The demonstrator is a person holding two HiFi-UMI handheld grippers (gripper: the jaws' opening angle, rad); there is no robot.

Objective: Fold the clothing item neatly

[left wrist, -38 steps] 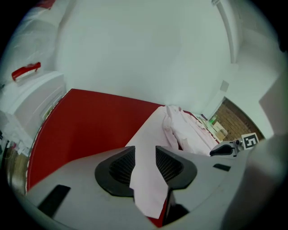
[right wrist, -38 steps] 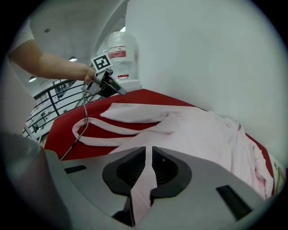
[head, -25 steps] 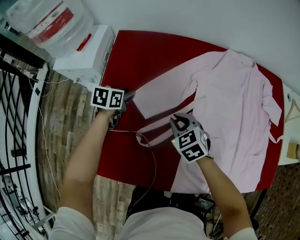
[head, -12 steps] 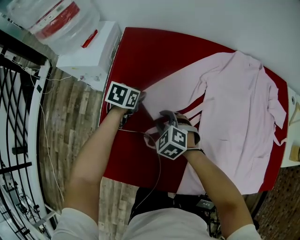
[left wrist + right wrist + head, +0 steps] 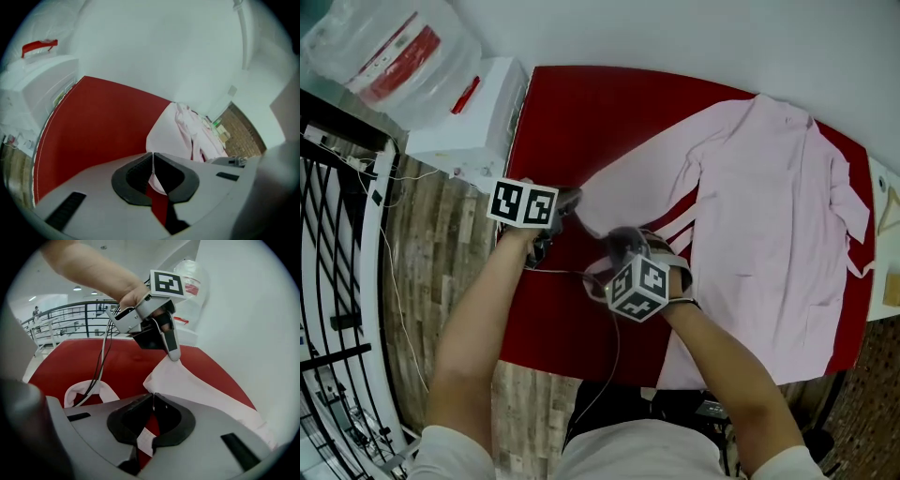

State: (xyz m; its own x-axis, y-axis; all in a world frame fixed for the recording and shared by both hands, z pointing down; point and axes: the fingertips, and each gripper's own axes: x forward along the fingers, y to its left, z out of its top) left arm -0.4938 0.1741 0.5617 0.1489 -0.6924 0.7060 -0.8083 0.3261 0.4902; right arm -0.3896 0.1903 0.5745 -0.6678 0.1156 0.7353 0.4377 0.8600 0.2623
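While the pink garment [image 5: 769, 206] lies spread on the red table [image 5: 581, 103], my left gripper [image 5: 570, 200] has just closed on the cuff end of its sleeve [image 5: 623, 183] — a thin fold of cloth sits between the tips. My right gripper [image 5: 623, 242] has likewise just closed — it pinches the same sleeve's near edge, close beside the left.
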